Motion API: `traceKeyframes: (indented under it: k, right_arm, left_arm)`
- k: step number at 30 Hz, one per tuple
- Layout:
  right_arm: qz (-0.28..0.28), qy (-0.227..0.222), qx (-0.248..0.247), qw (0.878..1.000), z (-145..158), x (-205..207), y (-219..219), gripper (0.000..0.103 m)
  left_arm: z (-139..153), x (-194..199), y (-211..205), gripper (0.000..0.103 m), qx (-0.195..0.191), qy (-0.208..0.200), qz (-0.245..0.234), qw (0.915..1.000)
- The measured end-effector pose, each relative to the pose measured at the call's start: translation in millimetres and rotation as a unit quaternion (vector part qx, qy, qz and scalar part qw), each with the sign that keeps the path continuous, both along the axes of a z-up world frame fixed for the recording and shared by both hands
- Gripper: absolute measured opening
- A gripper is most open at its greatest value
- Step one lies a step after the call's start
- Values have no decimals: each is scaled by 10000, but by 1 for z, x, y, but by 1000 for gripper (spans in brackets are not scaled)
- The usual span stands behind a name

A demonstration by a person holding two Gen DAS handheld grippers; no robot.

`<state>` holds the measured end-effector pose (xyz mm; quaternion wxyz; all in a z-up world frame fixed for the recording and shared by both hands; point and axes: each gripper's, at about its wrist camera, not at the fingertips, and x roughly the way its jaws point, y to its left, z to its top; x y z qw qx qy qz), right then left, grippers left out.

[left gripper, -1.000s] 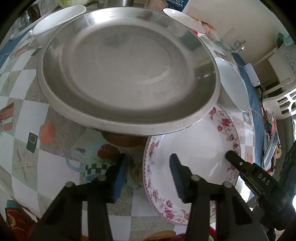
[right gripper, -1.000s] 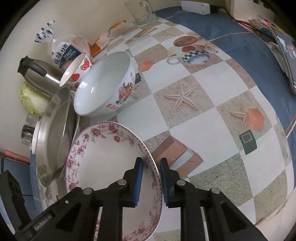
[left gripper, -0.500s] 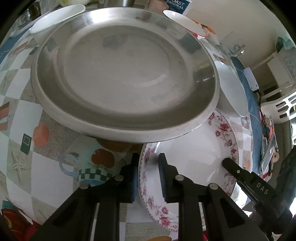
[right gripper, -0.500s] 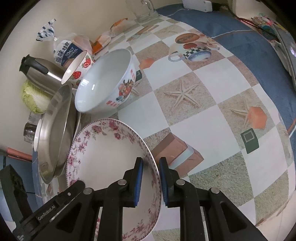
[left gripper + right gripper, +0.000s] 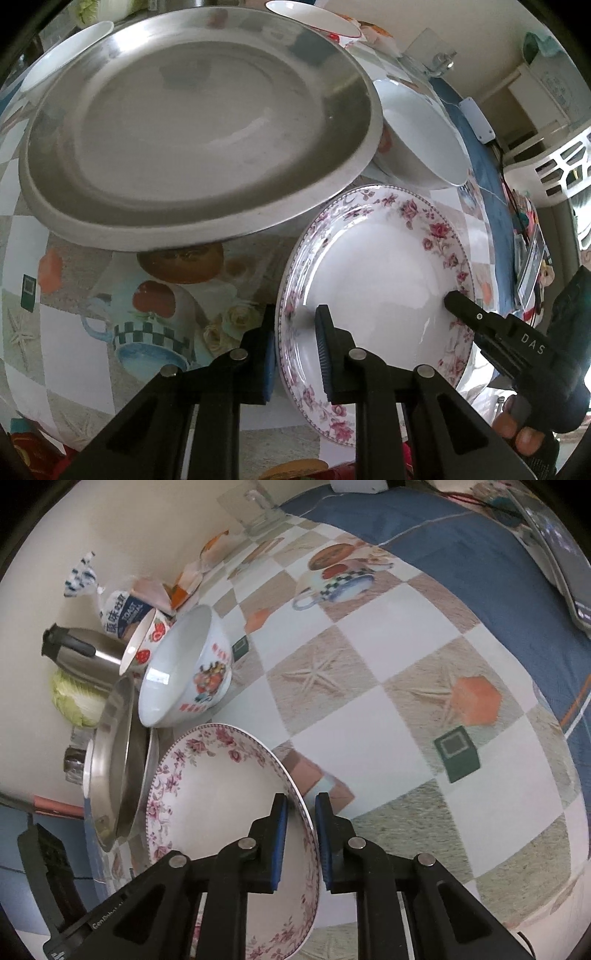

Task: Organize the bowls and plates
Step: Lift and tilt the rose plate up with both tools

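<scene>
The floral plate (image 5: 384,273) is the thing to watch, and both grippers have it. It sits tipped up off the bench (image 5: 388,686), its pink-rose rim caught on two opposite edges. The left gripper (image 5: 295,350) pinches the rim nearest its own camera, one blue pad behind the plate and the other pressed onto its white face. On the far side of the plate the right gripper (image 5: 300,834) straddles the rim as well; its jaws are closing, with the thin edge of the plate running up between the two blue pads and touching them. A person's hand (image 5: 517,432) shows below that gripper, fingers wrapped round its handle.

Just beyond the floral plate, overlapping its far edge in the left wrist view, sits a big steel plate (image 5: 199,122), with what looks like a second pale rim directly under it. Beside the floral plate on the wall side stands a white bowl with red printing (image 5: 184,672), and past that a smaller bowl with strawberries (image 5: 147,638). Further from the plate, against the wall, are a steel kettle (image 5: 81,653), a cabbage (image 5: 77,701) and a bag of toast bread (image 5: 122,613).

The bench wears a checked cloth printed with starfish and teacups, and a blue cloth (image 5: 461,535) covers its far end, well apart from the plate.
</scene>
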<state>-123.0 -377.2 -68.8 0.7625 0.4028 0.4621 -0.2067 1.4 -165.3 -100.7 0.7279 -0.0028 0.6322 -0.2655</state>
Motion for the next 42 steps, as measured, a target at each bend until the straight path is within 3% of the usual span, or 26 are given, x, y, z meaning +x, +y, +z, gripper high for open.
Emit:
traceKeyframes:
  k: [10, 23, 42]
  right_arm:
    - [145, -19, -124, 9998, 0, 3, 3, 16]
    - [182, 135, -498, 9985, 8, 4, 4, 15]
    - [193, -101, -928, 9954, 34, -13, 12, 15]
  left_arm:
    - [-4, 9, 1, 20, -172, 117, 63, 9998]
    - [7, 0, -8, 20, -98, -248, -240, 9994]
    - [25, -10, -17, 20, -175, -526, -545, 9970]
